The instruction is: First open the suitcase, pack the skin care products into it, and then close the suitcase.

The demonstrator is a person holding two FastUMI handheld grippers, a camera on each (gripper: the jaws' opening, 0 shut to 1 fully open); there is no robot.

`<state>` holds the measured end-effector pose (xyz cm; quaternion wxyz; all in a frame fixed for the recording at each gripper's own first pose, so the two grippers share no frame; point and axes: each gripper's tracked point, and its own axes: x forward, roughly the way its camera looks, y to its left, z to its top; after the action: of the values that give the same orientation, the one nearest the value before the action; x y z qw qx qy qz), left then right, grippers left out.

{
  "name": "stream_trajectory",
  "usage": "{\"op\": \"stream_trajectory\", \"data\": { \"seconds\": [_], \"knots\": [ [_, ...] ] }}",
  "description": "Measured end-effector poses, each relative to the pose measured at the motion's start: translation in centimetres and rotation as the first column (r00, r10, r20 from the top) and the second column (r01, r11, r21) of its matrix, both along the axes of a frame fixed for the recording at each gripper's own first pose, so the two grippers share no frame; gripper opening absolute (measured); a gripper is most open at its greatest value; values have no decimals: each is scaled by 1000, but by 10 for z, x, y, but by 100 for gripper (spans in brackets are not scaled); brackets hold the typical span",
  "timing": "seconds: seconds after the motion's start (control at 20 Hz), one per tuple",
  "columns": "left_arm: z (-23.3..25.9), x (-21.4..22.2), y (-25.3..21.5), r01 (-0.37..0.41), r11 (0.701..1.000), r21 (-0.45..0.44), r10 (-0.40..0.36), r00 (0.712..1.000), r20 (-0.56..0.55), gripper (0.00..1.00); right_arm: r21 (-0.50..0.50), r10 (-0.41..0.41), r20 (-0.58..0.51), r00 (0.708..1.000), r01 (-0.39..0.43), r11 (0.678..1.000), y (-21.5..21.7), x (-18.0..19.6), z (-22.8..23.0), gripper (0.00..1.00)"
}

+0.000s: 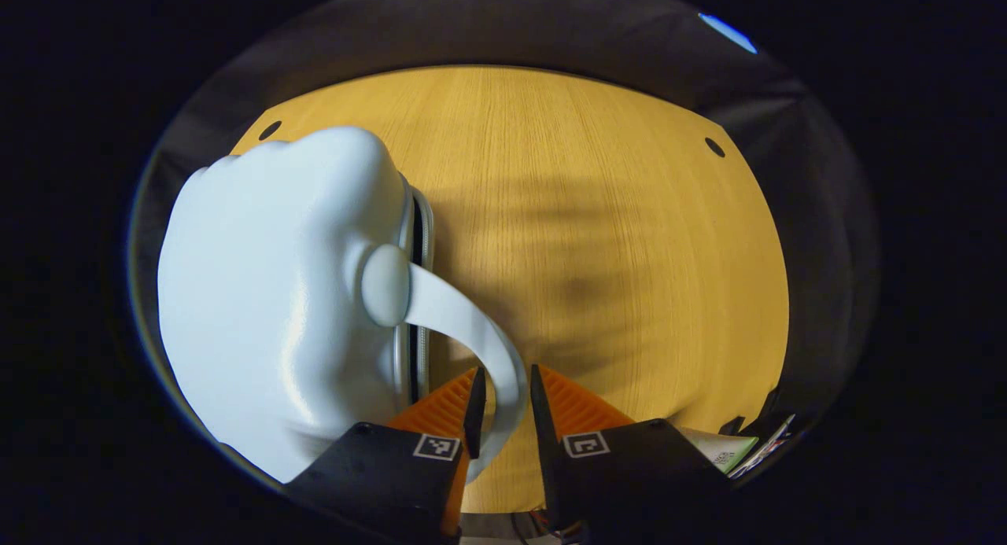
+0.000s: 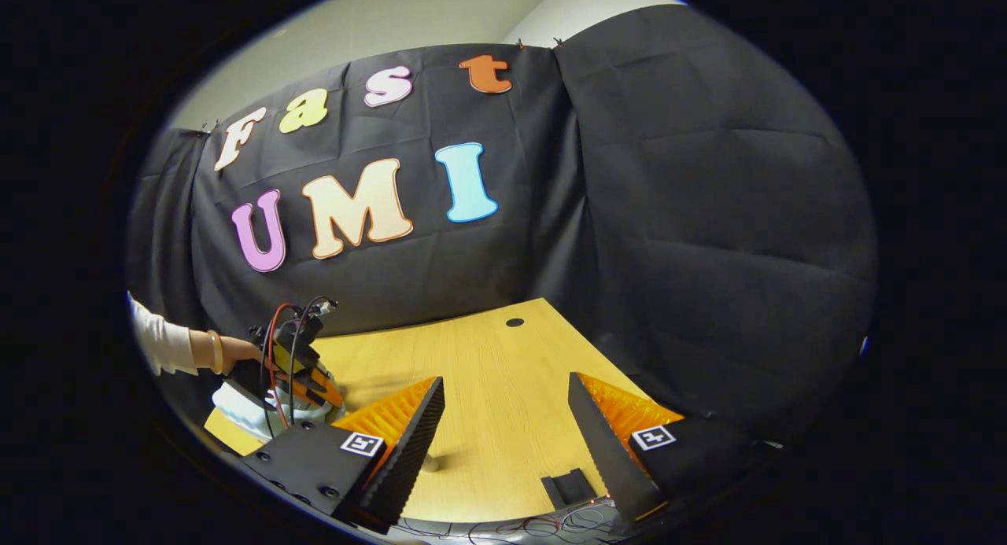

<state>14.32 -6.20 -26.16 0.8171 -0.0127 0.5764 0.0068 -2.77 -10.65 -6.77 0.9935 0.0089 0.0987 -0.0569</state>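
A glossy white hard-shell suitcase (image 1: 267,293) fills the left of the left gripper view, its zip seam (image 1: 419,246) facing the bare tabletop. A white handle strap (image 1: 472,333) arches from a round knob down between my left gripper's (image 1: 506,407) orange fingers, which are shut on it. In the right gripper view my right gripper (image 2: 507,431) hangs open above the table with nothing between its fingers. Far left in that view a hand holds the left gripper (image 2: 293,364) over the suitcase (image 2: 240,413). A small pale item (image 2: 429,462) stands by the left finger; I cannot tell what it is.
The wooden table (image 1: 598,238) has small dark holes near its far corners. Flat packets and cards (image 1: 728,449) lie at its lower right edge in the left gripper view. A black block (image 2: 568,486) and loose wires (image 2: 551,523) sit near the table's front edge. A white sleeve (image 2: 161,344) shows far left.
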Motion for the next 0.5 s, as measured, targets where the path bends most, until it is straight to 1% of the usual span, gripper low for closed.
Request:
{"op": "stream_trajectory", "data": {
  "seconds": [0.05, 0.1, 0.15, 0.2, 0.25, 0.3, 0.35, 0.4, 0.45, 0.5],
  "knots": [
    [-4, -2, 1, -4, 1000, -3, 4, 1000, -15, 29, 0, 0, -2, 1000, 0, 1000, -1, 0, 0, 98],
    [-8, -5, 2, -12, 1000, -13, 12, 1000, -27, 20, 1, 0, -5, 1000, 0, 1000, -1, -1, -1, 94],
    [-10, -7, 0, -21, 999, -30, 20, 999, -33, 19, 3, -1, -6, 1000, 1, 1000, -2, -1, -2, 98],
    [-11, -7, -2, -31, 998, -47, 29, 999, -34, 19, 5, -3, -9, 1000, 3, 1000, -4, -1, -2, 98],
    [-12, -6, -3, -35, 998, -53, 34, 999, -34, 18, 8, -4, -11, 1000, 4, 1000, -5, -1, -3, 94],
    [-11, -6, -4, -25, 998, -52, 23, 999, -34, 13, 10, -4, -14, 1000, 5, 1000, -5, -1, -4, 98],
    [-11, -6, -3, -3, 999, -43, 2, 999, -32, 11, 12, -4, -17, 1000, 4, 1000, -4, -1, -5, 98],
    [-11, -6, -4, 17, 999, -30, -18, 999, -26, 6, 12, -1, -19, 1000, 2, 1000, -4, -1, -6, 98],
    [-11, -5, -4, 33, 999, -16, -33, 999, -20, 6, 10, 1, -21, 1000, -1, 1000, -3, -1, -7, 98],
    [-11, -5, -4, 48, 999, -6, -48, 999, -19, 1, 8, 5, -23, 1000, -5, 1000, -2, 0, -8, 98]
  ]
}}
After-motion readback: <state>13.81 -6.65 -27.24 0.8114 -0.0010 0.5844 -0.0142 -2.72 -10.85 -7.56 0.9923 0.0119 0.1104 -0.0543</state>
